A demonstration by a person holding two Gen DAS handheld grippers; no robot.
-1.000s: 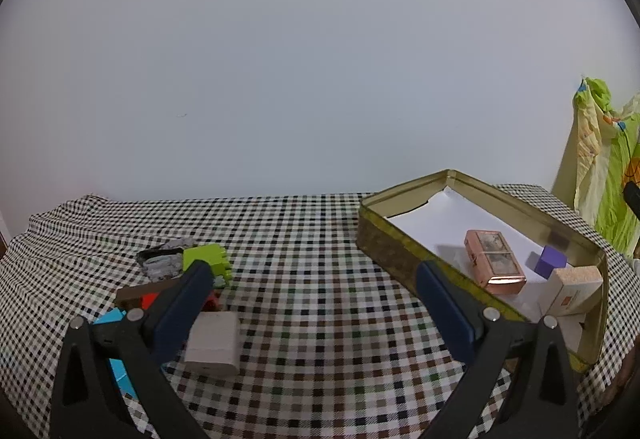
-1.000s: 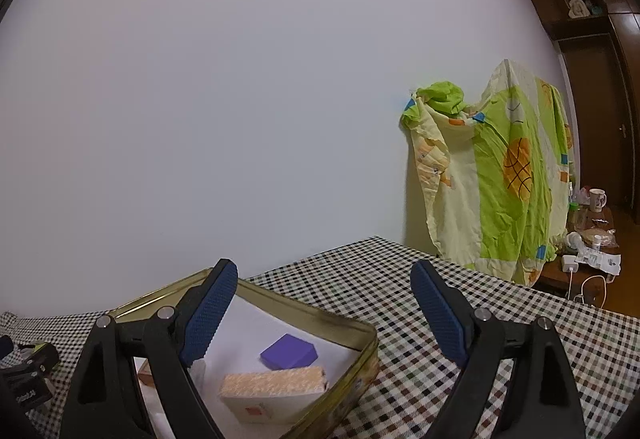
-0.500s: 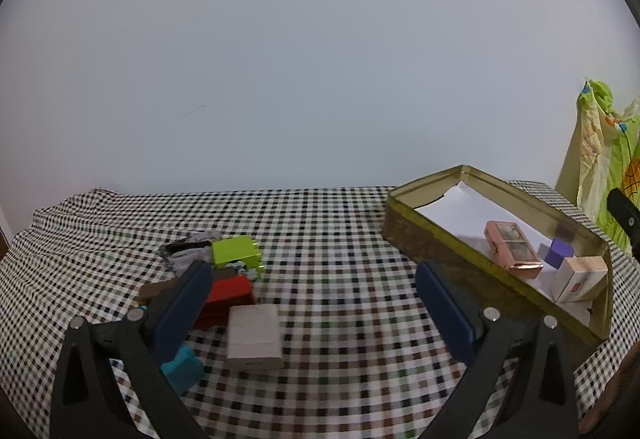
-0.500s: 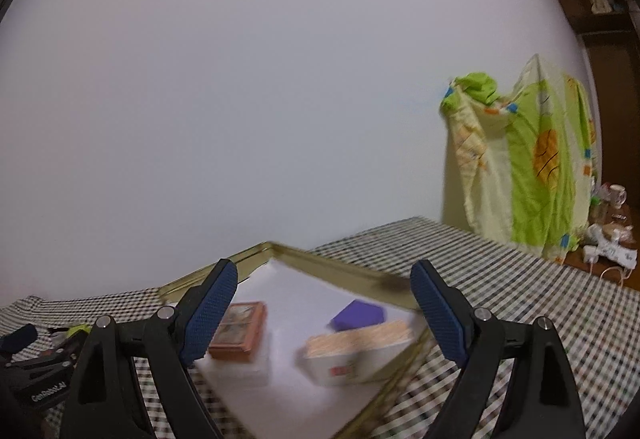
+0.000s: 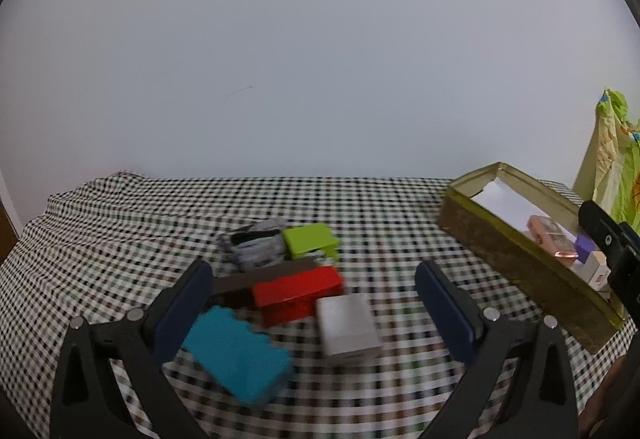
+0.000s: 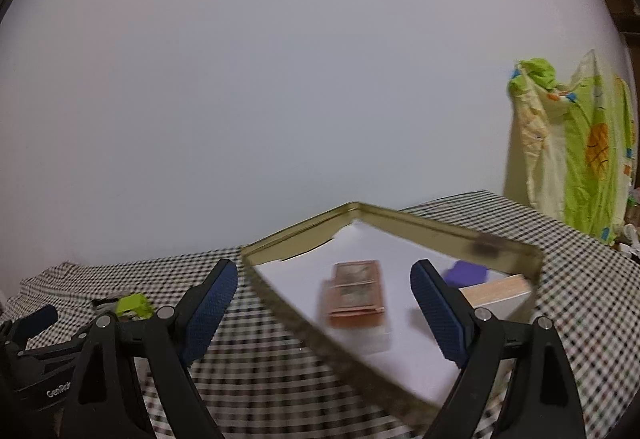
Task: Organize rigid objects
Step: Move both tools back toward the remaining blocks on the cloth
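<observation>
Roughly midway, both the left hand-held gripper [image 5: 314, 303] and the right hand-held gripper [image 6: 324, 299] stood wide open and empty, with three pieces already in the tin [image 5: 516, 263] and six more lying clustered on the desk [image 5: 120, 223] left of the tin.

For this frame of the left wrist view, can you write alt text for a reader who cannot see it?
Open, empty left tongs frame a loose cluster of blocks on a checked tablecloth: a teal block nearest, then a red block, a grey block and a lime block. A gold tin with small boxes inside sits at the right.
</observation>
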